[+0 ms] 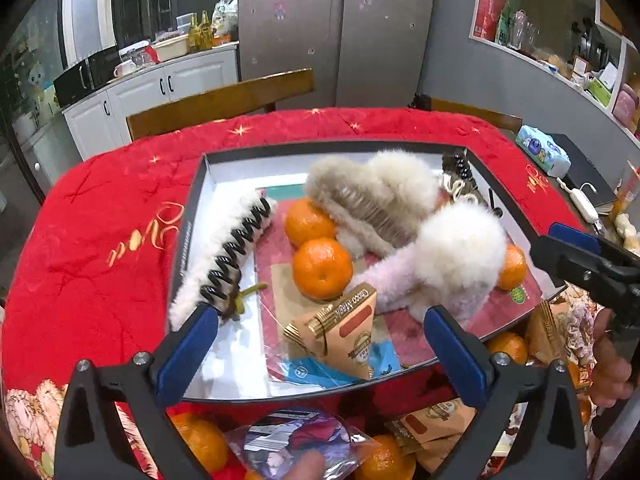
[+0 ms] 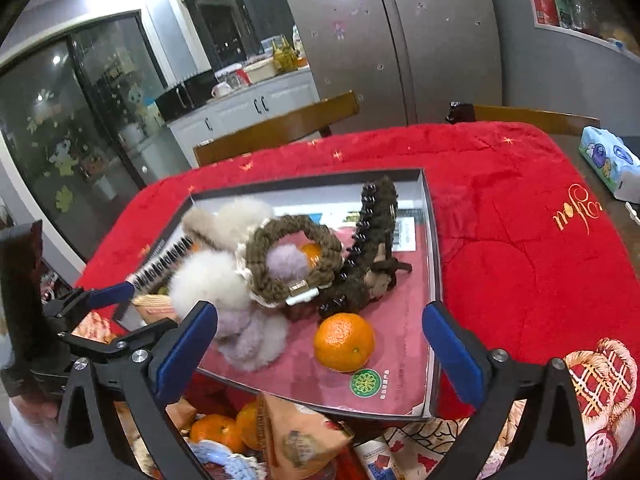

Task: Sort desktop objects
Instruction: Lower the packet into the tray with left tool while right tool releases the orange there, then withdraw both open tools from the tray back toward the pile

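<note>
Both tools gape wide, holding nothing: the left gripper point(image 1: 320, 344) over a snack packet point(image 1: 344, 332), the right gripper point(image 2: 320, 344) just short of a tangerine point(image 2: 344, 342). Beyond, fluffy hair clips point(image 1: 400, 216) (several tangled together) fill the tray point(image 1: 192, 216) on the red cloth point(image 1: 100, 220).

A tray point(image 1: 192, 216) is set on a covered table point(image 1: 100, 216), holding hair clips and oranges. One clip point(image 1: 228, 256) lies at its left, two oranges point(image 1: 320, 248) beside it, and what may be a snack packet point(image 1: 348, 332) at its near edge.
</note>
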The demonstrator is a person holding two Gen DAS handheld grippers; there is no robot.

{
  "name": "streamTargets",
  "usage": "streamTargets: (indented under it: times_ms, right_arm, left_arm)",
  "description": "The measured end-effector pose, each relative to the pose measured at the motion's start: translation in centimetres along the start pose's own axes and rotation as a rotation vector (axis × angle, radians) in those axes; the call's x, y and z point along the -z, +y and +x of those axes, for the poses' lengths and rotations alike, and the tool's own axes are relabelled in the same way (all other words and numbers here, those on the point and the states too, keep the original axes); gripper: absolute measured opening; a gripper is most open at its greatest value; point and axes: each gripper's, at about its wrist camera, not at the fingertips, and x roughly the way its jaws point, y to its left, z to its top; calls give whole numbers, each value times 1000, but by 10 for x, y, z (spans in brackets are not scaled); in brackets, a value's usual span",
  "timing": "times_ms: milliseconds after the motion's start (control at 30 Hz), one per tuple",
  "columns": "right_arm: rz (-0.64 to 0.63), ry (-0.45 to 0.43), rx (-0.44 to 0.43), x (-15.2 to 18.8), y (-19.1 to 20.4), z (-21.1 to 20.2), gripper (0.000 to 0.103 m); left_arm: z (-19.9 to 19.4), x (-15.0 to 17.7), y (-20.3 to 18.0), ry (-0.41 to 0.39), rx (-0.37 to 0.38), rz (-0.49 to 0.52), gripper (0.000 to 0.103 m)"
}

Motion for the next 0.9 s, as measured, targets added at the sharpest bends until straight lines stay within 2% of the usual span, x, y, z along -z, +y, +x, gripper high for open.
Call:
streamTargets:
  times_ms: [133,267,433,600,800,900]
  right_arm:
    - [-7,-36,-6,-6,4,-16,103]
    - [-17,-85,-13,-13,11,-39,103]
    - [-33,-131,-10,-13,18,-74,103]
    - [-21,-190,-51,-8,20,-110,103]
    - [-12,-258,-61,-9,27,-158,103]
    - [-35,-277,-43,-7,33,-181,103]
  left_arm:
    - [-14,-4,2,-29,-8,5,103]
    - [-42,-11,-1,-66,-55,28,103]
    - [-98,-14,-2,-180,-22,-20,103]
    - [-150,-15,-21,-283,0,-21,103]
    - [-209,-8,-52,-413,24,29,103]
    - [-234,-4,-68,-458,77,92,103]
